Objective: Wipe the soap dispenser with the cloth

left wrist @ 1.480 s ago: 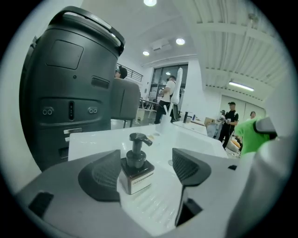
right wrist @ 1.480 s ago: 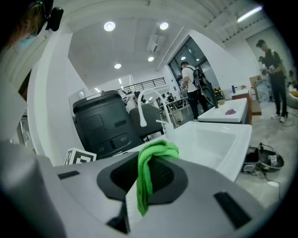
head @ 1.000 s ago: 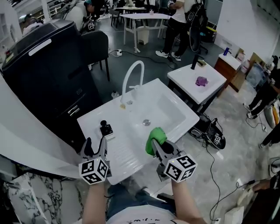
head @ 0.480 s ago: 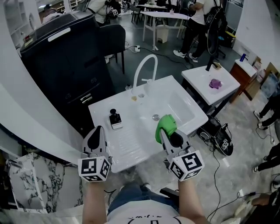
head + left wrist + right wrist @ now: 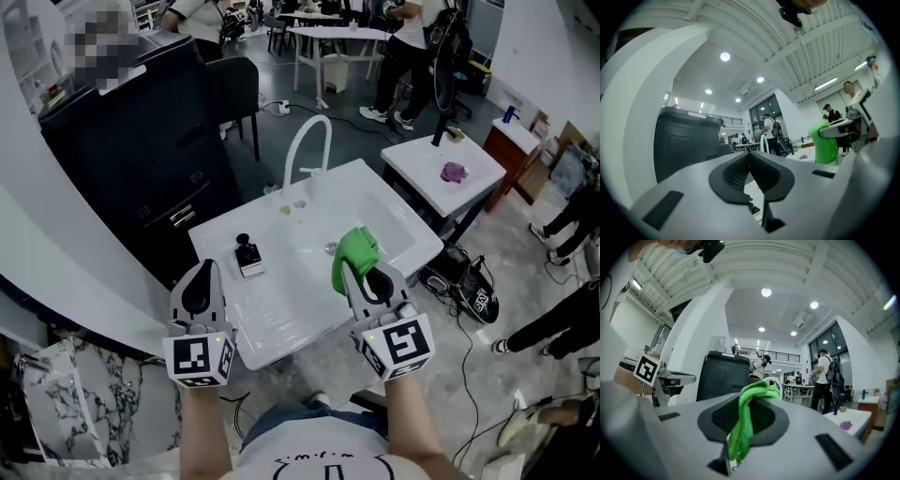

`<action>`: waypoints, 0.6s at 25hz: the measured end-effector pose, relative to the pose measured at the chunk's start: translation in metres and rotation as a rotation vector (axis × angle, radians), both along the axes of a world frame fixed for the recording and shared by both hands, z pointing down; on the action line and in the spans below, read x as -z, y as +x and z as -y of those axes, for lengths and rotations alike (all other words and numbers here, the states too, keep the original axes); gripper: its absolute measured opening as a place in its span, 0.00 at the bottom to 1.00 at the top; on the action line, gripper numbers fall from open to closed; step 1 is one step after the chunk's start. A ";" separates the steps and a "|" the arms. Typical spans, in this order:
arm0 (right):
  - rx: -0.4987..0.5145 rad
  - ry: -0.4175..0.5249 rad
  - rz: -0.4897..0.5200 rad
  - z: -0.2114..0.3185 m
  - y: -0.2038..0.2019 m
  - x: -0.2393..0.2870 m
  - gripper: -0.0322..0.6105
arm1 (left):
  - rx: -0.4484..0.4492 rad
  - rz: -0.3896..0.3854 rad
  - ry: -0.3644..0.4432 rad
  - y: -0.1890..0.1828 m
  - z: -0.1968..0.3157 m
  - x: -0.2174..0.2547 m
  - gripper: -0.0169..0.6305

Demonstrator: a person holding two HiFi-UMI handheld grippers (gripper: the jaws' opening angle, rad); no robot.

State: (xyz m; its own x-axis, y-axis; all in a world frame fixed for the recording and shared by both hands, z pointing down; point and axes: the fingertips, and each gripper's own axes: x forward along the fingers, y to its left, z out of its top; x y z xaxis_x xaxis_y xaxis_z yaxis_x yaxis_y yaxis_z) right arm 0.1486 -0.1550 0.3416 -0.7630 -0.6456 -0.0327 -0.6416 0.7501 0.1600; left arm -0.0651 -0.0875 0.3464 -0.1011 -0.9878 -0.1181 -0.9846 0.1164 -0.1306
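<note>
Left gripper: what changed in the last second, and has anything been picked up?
The left gripper had its jaws open beside the dispenser; they have now shut on nothing. Both grippers have risen above the sink. Unchanged: the right gripper keeps the cloth clamped, and the dispenser stands untouched on the sink.

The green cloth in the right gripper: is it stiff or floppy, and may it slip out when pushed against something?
Probably floppy: the green cloth folds over and hangs limp from the closed right gripper. It looks thin, so likely light. It seems firmly pinched, so slipping looks unlikely.
</note>
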 end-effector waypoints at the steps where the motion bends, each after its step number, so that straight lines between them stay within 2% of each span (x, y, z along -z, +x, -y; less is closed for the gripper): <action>1: -0.003 0.002 -0.003 0.000 0.000 0.000 0.13 | 0.004 -0.002 0.005 -0.002 -0.001 0.001 0.05; 5: -0.003 0.007 -0.011 0.000 -0.002 0.000 0.13 | 0.028 -0.019 0.012 -0.009 -0.006 0.003 0.05; 15: 0.023 0.030 -0.018 0.000 -0.010 -0.001 0.13 | 0.051 0.011 0.012 -0.009 -0.007 0.007 0.05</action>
State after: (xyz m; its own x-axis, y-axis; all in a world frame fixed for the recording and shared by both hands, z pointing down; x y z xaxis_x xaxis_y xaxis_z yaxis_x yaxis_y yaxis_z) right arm 0.1386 -0.1552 0.3427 -0.7784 -0.6266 -0.0380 -0.6209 0.7595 0.1941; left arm -0.0745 -0.0800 0.3399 -0.1497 -0.9799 -0.1317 -0.9759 0.1679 -0.1396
